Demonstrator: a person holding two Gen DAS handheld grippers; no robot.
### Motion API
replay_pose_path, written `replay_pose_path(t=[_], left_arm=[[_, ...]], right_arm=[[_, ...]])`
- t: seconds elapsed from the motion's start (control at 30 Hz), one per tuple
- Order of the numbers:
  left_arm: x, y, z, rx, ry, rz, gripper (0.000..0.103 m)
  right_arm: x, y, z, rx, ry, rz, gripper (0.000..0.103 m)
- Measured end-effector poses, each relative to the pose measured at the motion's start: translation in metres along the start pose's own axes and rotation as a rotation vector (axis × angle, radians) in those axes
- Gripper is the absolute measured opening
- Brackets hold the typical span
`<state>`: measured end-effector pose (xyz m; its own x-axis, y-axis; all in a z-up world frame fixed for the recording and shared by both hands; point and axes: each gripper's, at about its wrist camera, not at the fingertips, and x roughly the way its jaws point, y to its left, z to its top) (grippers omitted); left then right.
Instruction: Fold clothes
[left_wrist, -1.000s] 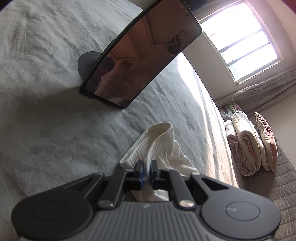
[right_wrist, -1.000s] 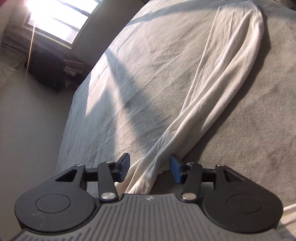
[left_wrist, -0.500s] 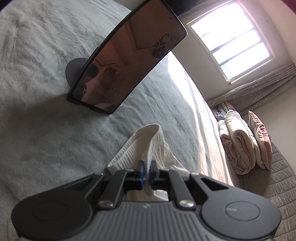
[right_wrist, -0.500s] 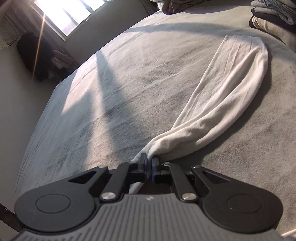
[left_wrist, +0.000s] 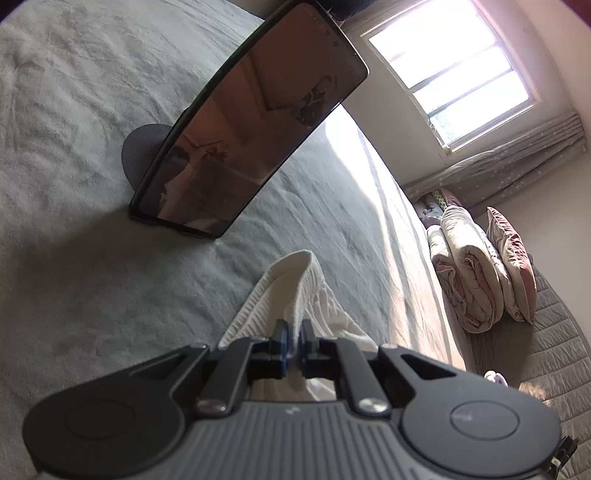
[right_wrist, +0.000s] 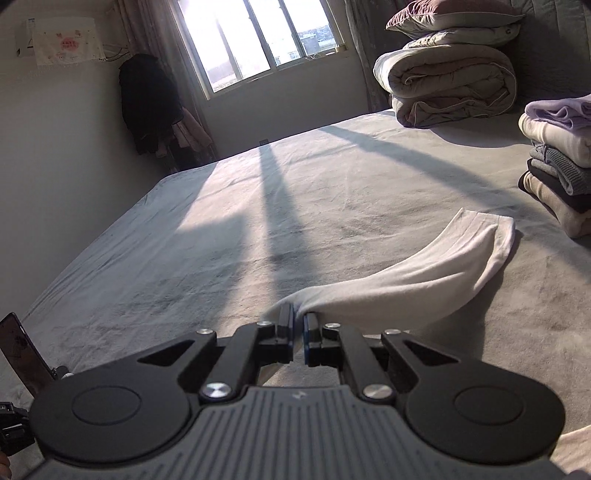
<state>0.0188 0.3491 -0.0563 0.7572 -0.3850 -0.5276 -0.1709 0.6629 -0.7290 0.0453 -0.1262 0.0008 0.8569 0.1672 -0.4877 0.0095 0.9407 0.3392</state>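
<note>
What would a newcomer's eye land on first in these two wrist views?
Probably the white garment, stretched across the grey bed with the right gripper shut on one end and the left gripper shut on another part. Next, the dark phone propped on a stand ahead of the left gripper, and the stack of folded clothes at the right view's right edge.

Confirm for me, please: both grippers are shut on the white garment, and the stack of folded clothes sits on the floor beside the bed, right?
Not quite. The stack of folded clothes sits on the bed, as the right wrist view shows. The left gripper and right gripper are indeed shut on the white garment.
</note>
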Motion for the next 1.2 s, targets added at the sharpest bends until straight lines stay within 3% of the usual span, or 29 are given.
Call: replay_pose_path(t=[0.23, 0.53, 0.67, 0.77, 0.97, 1.2], left_arm=[[-0.002, 0.000, -0.001, 0.059, 0.018, 0.064, 0.007], [-0.006, -0.014, -0.012, 0.188, -0.020, 0.178, 0.013], [-0.017, -0.025, -0.016, 0.248, -0.071, 0.236, 0.046], [-0.030, -0.042, -0.019, 0.360, -0.153, 0.292, 0.049], [-0.028, -0.069, -0.031, 0.455, -0.168, 0.281, 0.049], [-0.014, -0.104, -0.049, 0.540, -0.128, 0.154, 0.049]], right_arm=[[-0.023, -0.002, -0.027, -0.046, 0.029, -0.015, 0.007], [-0.003, -0.020, -0.065, -0.091, 0.145, -0.086, 0.011], [-0.010, -0.023, -0.059, -0.103, 0.146, -0.094, 0.033], [-0.020, -0.025, -0.052, -0.129, 0.128, -0.102, 0.041], [-0.028, -0.033, -0.037, -0.148, 0.090, -0.113, 0.041], [0.000, -0.026, -0.025, -0.184, 0.108, -0.109, 0.041]])
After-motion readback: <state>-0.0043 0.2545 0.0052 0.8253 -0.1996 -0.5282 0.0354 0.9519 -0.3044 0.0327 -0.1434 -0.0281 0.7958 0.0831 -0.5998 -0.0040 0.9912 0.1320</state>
